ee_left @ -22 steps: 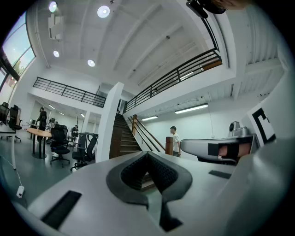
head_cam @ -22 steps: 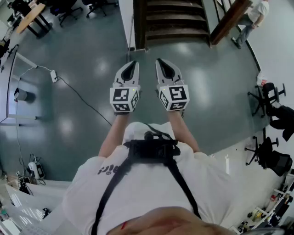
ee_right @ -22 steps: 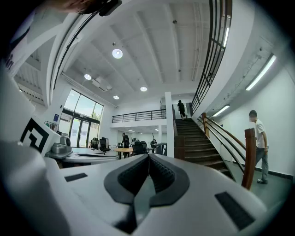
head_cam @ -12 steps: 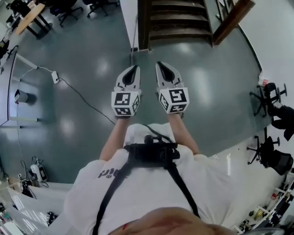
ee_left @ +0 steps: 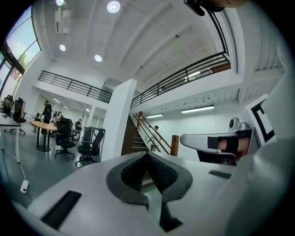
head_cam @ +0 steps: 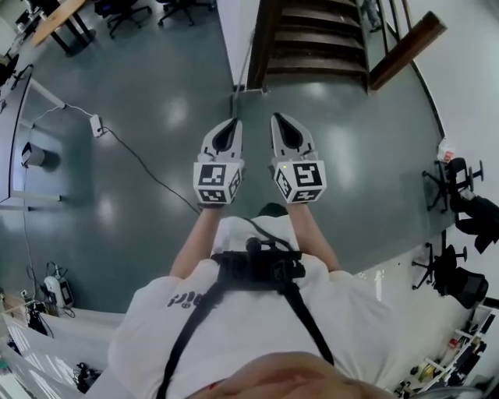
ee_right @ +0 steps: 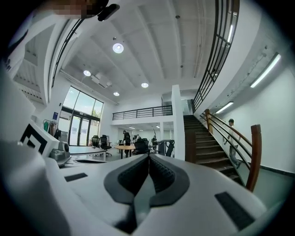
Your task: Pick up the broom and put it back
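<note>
A thin pole (head_cam: pixel 243 66), too small to name surely as the broom, leans against the corner of the white pillar (head_cam: pixel 232 27) beside the stairs, its foot on the floor ahead of me. Both grippers are held level and side by side over the grey floor, well short of it. My left gripper (head_cam: pixel 231 123) is shut with nothing in it; in the left gripper view its ribbed pads (ee_left: pixel 143 170) meet. My right gripper (head_cam: pixel 279 118) is shut and empty too, and its pads (ee_right: pixel 154 173) touch in the right gripper view.
A dark staircase (head_cam: pixel 312 47) with a wooden rail (head_cam: pixel 405 47) rises straight ahead; a person (ee_right: pixel 232 138) walks on it. A cable (head_cam: pixel 140 167) and power strip (head_cam: pixel 97 125) lie on the floor at left. Office chairs (head_cam: pixel 460 179) stand at right, desks (head_cam: pixel 54 19) at far left.
The pillar and stairs have drawn a little closer and shifted right in the head view. Both grippers stay shut, side by side, and sit slightly lower in the picture.
</note>
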